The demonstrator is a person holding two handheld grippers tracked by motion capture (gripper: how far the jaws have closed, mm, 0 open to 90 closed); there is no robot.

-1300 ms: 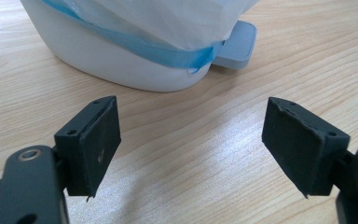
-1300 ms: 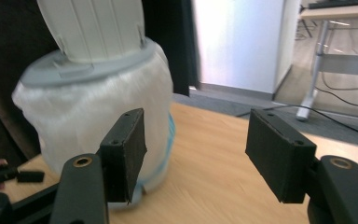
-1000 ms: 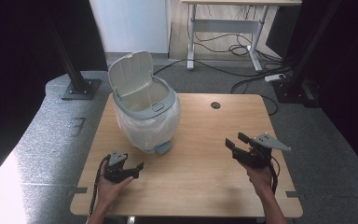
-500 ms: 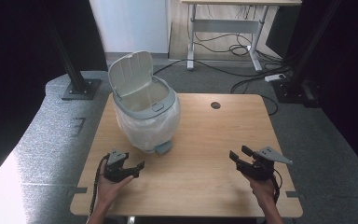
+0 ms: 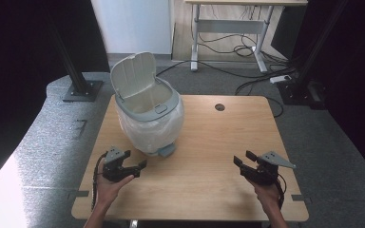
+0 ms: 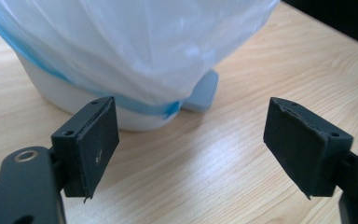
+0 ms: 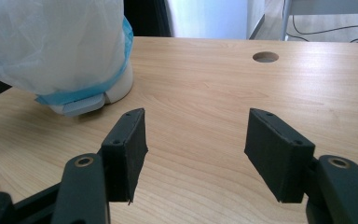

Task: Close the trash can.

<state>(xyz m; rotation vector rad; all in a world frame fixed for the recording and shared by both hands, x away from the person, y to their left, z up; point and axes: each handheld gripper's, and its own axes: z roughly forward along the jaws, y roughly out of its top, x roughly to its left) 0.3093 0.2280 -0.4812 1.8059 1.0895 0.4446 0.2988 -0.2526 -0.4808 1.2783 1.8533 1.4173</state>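
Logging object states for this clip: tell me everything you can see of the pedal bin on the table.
The pedal bin is a small round white plastic bin standing upright on the left half of the wooden table. Its ribbed lid is flipped open and stands up at the back. A grey rim ring holds a translucent white liner bag with a blue edge band, draped over the outside. A grey foot pedal juts out at the base. Neither gripper touches it.

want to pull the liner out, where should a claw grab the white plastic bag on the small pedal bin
Best on the loose folds of the white plastic bag draped over the outside of the small white pedal bin, low on the near side, just above its blue edge band. The film hangs slack there, while higher up it looks stretched around the rim. The left claw, open, already faces that side; come in level from the front.
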